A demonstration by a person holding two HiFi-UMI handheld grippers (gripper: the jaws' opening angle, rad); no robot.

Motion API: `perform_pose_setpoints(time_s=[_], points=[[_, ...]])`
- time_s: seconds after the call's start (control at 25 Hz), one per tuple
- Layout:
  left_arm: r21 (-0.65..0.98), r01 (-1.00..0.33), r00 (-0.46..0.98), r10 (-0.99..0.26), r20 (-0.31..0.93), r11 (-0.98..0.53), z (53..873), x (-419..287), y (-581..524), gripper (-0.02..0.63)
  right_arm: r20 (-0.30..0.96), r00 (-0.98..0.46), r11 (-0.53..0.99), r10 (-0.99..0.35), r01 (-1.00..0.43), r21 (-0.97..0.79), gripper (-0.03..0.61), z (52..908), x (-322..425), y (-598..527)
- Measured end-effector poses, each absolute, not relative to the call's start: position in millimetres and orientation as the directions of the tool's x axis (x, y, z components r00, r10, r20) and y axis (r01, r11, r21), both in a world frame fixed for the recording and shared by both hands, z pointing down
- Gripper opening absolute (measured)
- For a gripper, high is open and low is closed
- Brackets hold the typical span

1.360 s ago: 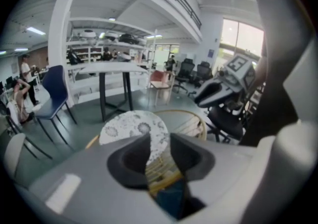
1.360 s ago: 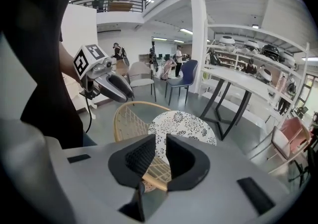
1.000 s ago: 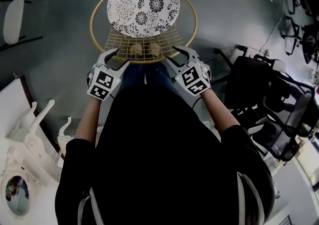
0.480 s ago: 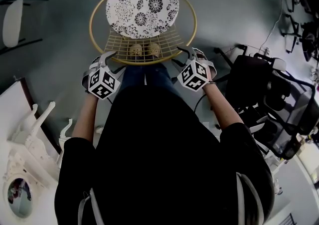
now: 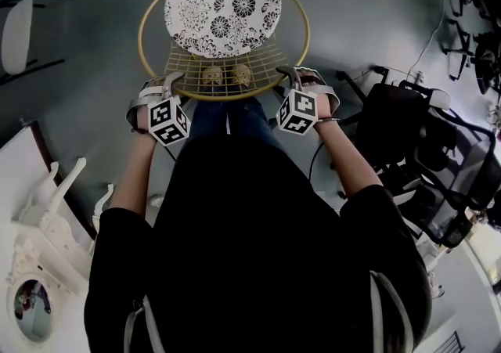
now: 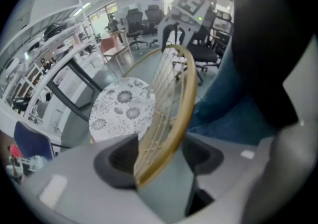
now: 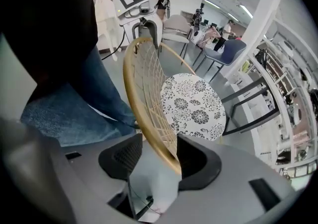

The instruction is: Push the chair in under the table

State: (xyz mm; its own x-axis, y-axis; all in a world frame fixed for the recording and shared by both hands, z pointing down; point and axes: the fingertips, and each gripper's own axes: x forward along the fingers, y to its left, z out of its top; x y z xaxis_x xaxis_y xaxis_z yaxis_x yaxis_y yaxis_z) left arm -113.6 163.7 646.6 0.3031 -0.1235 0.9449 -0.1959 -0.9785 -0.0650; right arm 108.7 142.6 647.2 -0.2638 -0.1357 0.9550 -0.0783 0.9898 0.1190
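The chair has a gold wire back with a gold rim [image 5: 227, 96] and a round floral seat cushion [image 5: 223, 7]; it stands just in front of the person's legs. My left gripper [image 5: 163, 85] straddles the rim's left side and my right gripper [image 5: 305, 76] its right side. In the left gripper view the rim [image 6: 179, 104] runs between the wide jaws of the left gripper [image 6: 159, 156], with room beside it. In the right gripper view the rim [image 7: 130, 84] likewise passes between the open jaws of the right gripper [image 7: 159, 161]. No table top shows.
Black office chairs [image 5: 407, 124] crowd the right side. A white ornate piece of furniture [image 5: 39, 218] stands at the lower left, a white chair [image 5: 17, 30] at the far left. Dark slanted bars [image 7: 248, 94] rise beyond the cushion. Grey floor surrounds the chair.
Both grippers have rolled and come down over the chair back's rim, so that it now lies between their jaws. The chair has hardly moved.
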Motion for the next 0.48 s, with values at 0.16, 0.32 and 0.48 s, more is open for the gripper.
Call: perform_pose_setpoints(time_s=[0.16, 0.32, 0.48], points=[[-0.073, -0.146, 0.276, -0.112, 0.955, -0.987, 656.8, -113.4, 163.7, 0.255, 0.959, -0.251, 0.991, -0.131, -0.053, 0.121, 0.198, 655.8, 105.8, 145.0], [-0.078, -0.157, 0.277, -0.120, 0.953, -0.984, 657.6, -112.5, 160.6, 0.242, 0.960, -0.248, 0.991, -0.131, -0.045, 0.124, 0.198, 658.4, 103.5, 146.3], [-0.079, -0.162, 0.280, -0.123, 0.952, -0.984, 657.6, -114.1, 156.5, 0.233, 0.960, -0.246, 0.990, -0.137, -0.048, 0.129, 0.198, 659.3, 102.6, 141.3]])
